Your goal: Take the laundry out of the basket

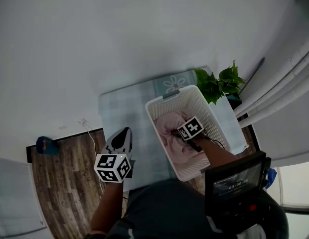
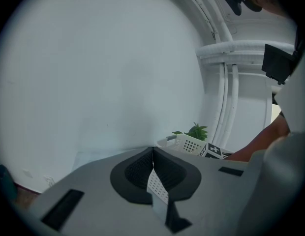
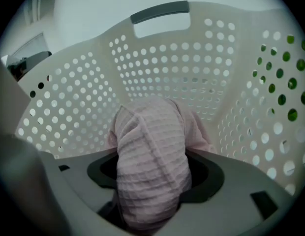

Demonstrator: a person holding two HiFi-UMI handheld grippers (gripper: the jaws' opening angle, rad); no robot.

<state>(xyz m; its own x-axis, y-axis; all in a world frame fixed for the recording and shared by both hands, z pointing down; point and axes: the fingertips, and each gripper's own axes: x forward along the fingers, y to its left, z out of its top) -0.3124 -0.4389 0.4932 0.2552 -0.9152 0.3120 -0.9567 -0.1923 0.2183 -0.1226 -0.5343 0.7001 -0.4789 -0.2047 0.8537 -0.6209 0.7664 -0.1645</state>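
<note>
A white perforated laundry basket [image 1: 153,106] stands on a pale checked cloth [image 1: 122,113]. Pink ribbed laundry [image 1: 169,128] lies inside it. My right gripper [image 1: 187,134] reaches down into the basket, its marker cube on top. In the right gripper view a bunched fold of the pink laundry [image 3: 152,146] fills the gap between the jaws of my right gripper [image 3: 152,173], which press on it, with the basket wall [image 3: 162,68] behind. My left gripper [image 1: 123,133] hangs outside the basket to its left. In its own view, my left gripper [image 2: 152,151] has its jaws together and holds nothing.
A green potted plant [image 1: 219,83] stands just behind the basket. White pipes [image 1: 279,93] run along the wall at the right. A black device with a screen [image 1: 236,183] sits near my body. On the wooden floor [image 1: 65,183] lie a blue object [image 1: 46,145] and a thin cable [image 1: 87,126].
</note>
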